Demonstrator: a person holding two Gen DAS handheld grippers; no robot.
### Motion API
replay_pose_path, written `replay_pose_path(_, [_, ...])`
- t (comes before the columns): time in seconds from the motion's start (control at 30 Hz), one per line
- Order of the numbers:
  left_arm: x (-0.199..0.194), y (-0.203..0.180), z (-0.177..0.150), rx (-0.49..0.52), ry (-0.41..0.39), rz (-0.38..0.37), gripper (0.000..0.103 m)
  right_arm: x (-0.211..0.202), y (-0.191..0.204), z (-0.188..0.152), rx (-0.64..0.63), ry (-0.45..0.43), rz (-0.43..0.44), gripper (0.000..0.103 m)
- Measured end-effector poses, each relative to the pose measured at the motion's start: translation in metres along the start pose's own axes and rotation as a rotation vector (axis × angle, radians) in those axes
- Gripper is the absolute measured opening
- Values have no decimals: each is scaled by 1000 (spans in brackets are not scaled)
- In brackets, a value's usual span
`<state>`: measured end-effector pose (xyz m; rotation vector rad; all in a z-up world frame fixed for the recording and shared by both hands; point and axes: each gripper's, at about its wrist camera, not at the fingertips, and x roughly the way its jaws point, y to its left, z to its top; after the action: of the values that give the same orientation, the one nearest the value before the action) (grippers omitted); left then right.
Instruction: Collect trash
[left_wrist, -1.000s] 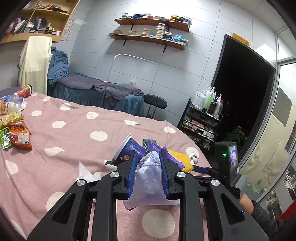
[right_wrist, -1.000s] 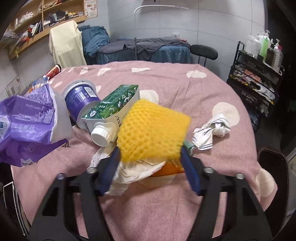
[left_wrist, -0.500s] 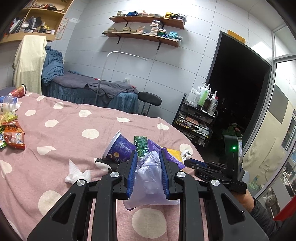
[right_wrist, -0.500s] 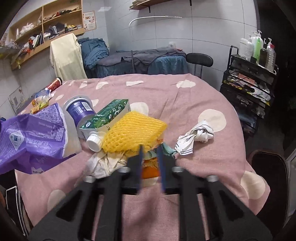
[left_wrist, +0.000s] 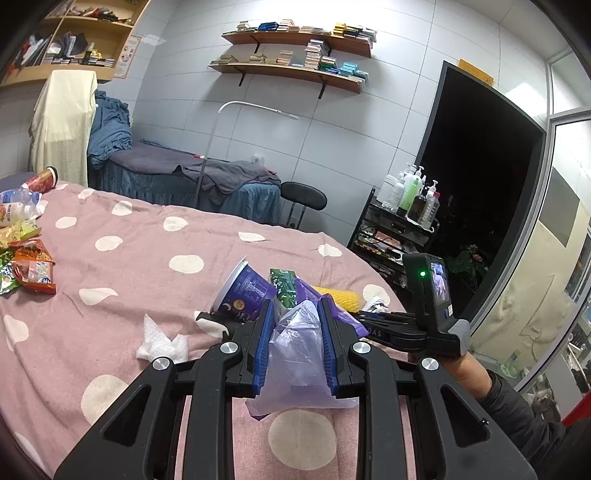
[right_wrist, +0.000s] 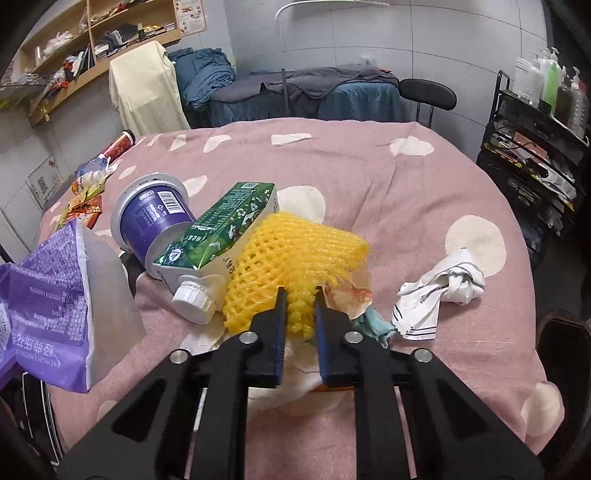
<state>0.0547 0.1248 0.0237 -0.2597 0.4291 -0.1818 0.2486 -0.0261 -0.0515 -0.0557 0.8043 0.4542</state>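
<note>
Yellow foam net (right_wrist: 295, 254) pinched in right gripper (right_wrist: 300, 306), left gripper (left_wrist: 295, 325) clamping purple bag (left_wrist: 295, 354); nothing visibly bagged, carton (right_wrist: 221, 229), cup (right_wrist: 155, 218), tissues (right_wrist: 439, 291) still on table.

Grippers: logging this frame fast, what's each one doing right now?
Left gripper: closed on the purple plastic bag.
Right gripper: closed on the yellow foam net.
</note>
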Motion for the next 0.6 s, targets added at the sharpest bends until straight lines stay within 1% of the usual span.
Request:
replay_pose_path(0.17, [1,-3,2,-1,-5,-9,24,-29,-2,-6,18,-86,7,12])
replay_pose_path(0.3, [0,-13,6,16,-19,-34,24,-56,-9,-15,41,-143,-13,12])
replay_pose_path(0.43, [7,-31,9,47,-22,-74,24,-89,-25,-25,96,-205,-22,12])
replay_pose_path(0.6, [25,-60,12,72,2,-152,24,-124,-47,-44,134,-260,-101,12])
